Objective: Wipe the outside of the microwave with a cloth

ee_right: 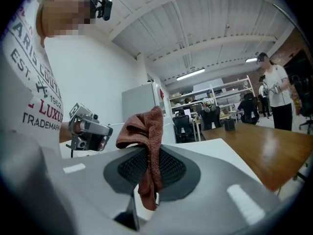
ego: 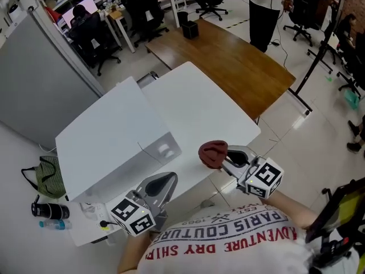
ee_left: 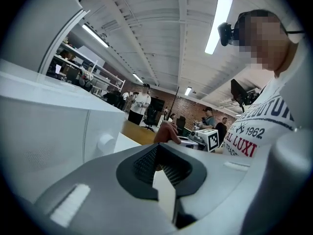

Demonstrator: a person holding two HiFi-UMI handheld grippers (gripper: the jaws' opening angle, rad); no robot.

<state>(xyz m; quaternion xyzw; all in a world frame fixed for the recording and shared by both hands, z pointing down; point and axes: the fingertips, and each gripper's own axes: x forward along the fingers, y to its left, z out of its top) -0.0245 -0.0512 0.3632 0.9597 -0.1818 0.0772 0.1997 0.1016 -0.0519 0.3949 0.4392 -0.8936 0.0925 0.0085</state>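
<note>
The white microwave [ego: 114,136] stands on the left part of a white table [ego: 199,101], with its knob [ego: 165,150] on the side facing me. In the left gripper view its front [ee_left: 49,126] fills the left. My left gripper [ego: 164,182] is shut and holds nothing, just in front of the microwave's near corner. My right gripper [ego: 221,156] hovers over the table's near edge, to the right of the microwave and apart from it. It is shut on a reddish-brown cloth [ego: 213,153], which bunches above the jaws and hangs down between them [ee_right: 146,131].
A wooden table [ego: 234,56] with a black box [ego: 190,28] adjoins the white one at the back. A grey partition [ego: 34,79] stands at left. A green bag [ego: 48,176] and bottles [ego: 50,211] lie on the floor. Office chairs and a standing person [ego: 263,10] are behind.
</note>
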